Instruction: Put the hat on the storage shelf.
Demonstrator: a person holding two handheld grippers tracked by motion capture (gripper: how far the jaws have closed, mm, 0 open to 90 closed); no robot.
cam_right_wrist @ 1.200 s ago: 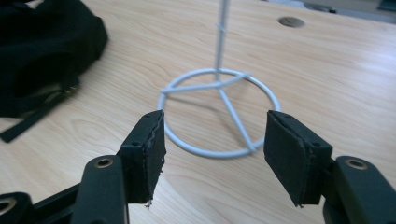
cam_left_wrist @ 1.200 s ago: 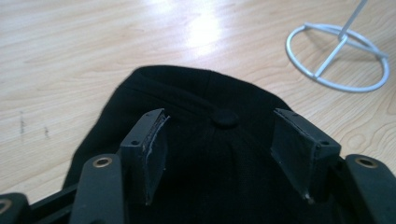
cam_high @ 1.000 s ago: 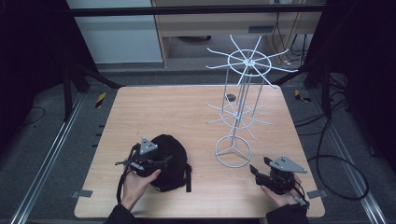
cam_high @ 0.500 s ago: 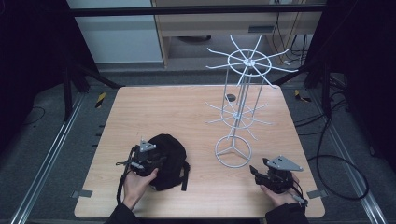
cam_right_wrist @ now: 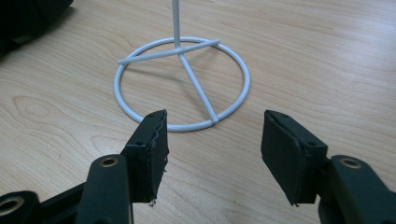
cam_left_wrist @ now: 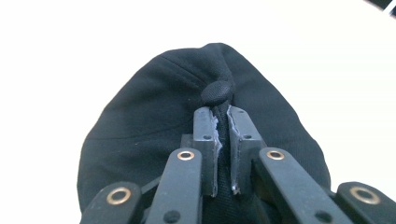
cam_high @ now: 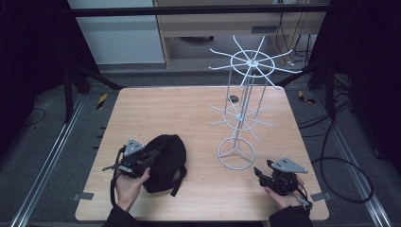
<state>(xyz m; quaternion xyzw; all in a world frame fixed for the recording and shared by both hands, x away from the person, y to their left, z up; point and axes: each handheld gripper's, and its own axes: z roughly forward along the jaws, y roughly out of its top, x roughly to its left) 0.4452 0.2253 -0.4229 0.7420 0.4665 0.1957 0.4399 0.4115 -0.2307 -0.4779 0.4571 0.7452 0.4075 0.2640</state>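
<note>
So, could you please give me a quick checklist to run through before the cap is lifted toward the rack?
1. Left gripper pinches the cap fabric just below its top button: ok.
2. Grip firm enough to carry the cap: cannot tell.
3. Right gripper open and holding nothing: ok.
4. Rack upright, base ring flat on the table: ok.
5. Rack arms bare, free to take a cap: ok.
6. Cap strap free of the left hand: cannot tell.

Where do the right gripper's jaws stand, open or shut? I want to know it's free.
Open. In its own view the right gripper has its jaws wide apart with bare table between them, nothing held, near the white wire stand's base ring.
</note>
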